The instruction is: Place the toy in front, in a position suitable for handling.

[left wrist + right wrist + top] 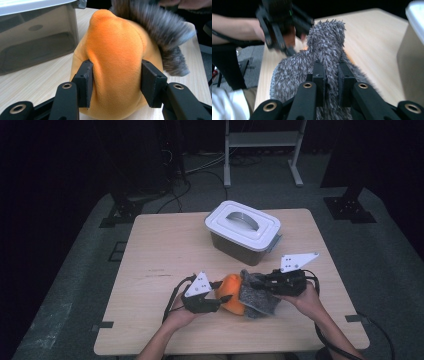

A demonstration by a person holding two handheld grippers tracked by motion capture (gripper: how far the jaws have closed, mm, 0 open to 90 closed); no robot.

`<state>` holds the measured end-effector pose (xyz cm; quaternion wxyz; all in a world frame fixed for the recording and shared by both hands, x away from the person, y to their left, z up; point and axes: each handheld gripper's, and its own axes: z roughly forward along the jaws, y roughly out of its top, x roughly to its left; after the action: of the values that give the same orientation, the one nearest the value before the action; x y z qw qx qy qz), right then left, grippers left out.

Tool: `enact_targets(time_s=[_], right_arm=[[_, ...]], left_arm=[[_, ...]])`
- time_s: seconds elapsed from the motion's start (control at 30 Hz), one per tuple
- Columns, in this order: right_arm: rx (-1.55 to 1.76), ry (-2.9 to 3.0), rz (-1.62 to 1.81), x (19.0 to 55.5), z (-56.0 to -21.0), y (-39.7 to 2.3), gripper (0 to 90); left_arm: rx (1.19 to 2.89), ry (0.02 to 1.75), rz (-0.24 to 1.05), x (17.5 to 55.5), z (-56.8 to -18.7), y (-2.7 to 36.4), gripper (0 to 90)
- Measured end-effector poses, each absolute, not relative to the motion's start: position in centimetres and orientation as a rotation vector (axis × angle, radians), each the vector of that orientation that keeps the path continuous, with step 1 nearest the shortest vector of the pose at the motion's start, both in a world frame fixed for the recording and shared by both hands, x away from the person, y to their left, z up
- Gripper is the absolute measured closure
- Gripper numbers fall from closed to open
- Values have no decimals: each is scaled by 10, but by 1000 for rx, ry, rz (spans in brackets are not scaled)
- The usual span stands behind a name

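Observation:
An orange plush toy with a shaggy grey fur part lies near the table's front middle. My left gripper comes from the left and is shut on the orange body, its pads pressing into both sides. My right gripper comes from the right and is shut on a fold of the grey fur. In the right gripper view the left gripper appears blurred behind the fur.
A grey plastic box with a white handled lid stands closed on the wooden table just behind the toy. A white metal stand is on the floor beyond the table.

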<state>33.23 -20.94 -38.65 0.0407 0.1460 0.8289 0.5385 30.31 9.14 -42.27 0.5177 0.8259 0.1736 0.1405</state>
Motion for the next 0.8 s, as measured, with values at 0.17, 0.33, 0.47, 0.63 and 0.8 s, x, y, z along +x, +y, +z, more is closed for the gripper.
enact_targets(time_s=[0.17, 0.33, 0.47, 0.63, 0.8], right_arm=[[397, 2565, 1583, 332, -383, -192, 791], [427, 2587, 1599, 330, -401, -202, 792], [456, 2584, 1608, 327, -406, -214, 792], [445, 2603, 1600, 323, -411, -220, 792], [467, 2607, 1599, 323, -414, -224, 792]], left_arm=[[2003, 403, 344, 298, -421, 89, 460], [1985, 380, 319, 300, -423, 90, 327], [1942, 344, 293, 305, -423, 89, 186], [1924, 343, 215, 316, -431, 91, 95], [1916, 341, 155, 324, -438, 91, 80]])
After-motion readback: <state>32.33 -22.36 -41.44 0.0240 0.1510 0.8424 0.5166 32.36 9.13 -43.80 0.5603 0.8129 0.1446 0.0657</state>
